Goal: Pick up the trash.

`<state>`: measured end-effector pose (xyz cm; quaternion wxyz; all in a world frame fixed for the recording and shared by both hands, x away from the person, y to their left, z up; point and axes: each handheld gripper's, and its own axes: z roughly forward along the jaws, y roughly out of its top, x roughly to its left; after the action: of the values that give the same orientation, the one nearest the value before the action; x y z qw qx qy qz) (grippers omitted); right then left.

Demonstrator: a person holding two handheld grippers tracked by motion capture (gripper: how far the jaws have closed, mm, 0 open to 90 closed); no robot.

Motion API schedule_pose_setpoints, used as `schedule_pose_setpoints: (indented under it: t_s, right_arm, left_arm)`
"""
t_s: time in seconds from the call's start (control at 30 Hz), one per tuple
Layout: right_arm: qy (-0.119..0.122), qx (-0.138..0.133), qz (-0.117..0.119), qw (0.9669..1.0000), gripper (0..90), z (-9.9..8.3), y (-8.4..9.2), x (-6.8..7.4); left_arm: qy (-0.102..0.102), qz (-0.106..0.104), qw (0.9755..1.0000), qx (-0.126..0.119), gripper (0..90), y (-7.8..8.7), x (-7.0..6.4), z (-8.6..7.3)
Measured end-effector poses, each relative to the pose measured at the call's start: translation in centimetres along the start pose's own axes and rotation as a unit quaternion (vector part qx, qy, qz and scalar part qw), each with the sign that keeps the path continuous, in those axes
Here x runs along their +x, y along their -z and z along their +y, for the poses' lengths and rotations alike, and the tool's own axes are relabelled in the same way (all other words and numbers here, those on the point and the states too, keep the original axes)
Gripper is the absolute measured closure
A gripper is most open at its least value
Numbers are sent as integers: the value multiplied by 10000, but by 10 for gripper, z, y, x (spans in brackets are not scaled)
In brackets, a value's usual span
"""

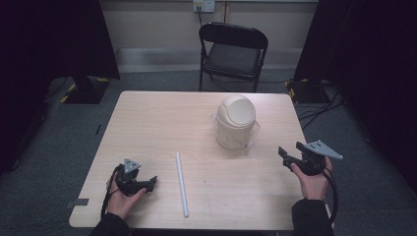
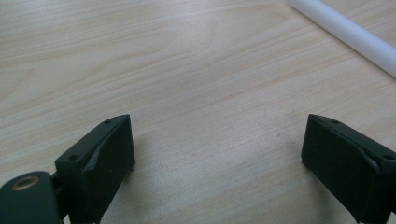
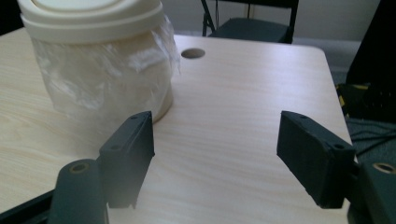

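Note:
A small cream bin (image 1: 235,122) with a domed swing lid and a clear plastic liner stands on the wooden table (image 1: 162,118), right of centre. A white tube (image 1: 182,183) lies lengthwise near the front middle. My left gripper (image 1: 147,185) rests low over the front left of the table, open and empty, with the white tube (image 2: 348,33) off to its right. My right gripper (image 1: 289,156) hovers at the table's right edge, open and empty, just right of the bin (image 3: 95,60). In the gripper views, the left gripper (image 2: 217,161) and right gripper (image 3: 215,156) have jaws wide apart.
A black folding chair (image 1: 232,49) stands behind the table's far edge. Cables and stand feet (image 1: 314,93) lie on the grey carpet at the far right. A round cable hole (image 3: 193,53) sits in the tabletop beyond the bin.

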<state>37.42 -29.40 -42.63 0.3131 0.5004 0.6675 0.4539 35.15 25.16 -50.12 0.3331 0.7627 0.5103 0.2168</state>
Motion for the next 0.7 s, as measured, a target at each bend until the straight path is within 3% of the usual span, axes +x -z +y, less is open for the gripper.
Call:
schedule_pose_setpoints:
  t_s: [0.17, 0.3, 0.33, 0.7]
  right_arm:
    - [98, -399, 7, 9992, 261, 19, 3, 3]
    - [167, -480, 43, 9987, 263, 30, 0, 6]
    - [131, -459, 177, 9987, 277, 38, -4, 7]
    - [194, -631, 195, 9976, 270, 79, -22, 11]
  left_arm:
    - [-1, 2, 10000, 1, 89, 0, 0, 0]
    - [-6, 4, 10000, 2, 89, 0, 0, 0]
    - [-3, 2, 10000, 2, 89, 0, 0, 0]
    - [1, 7, 10000, -10, 90, 0, 0, 0]
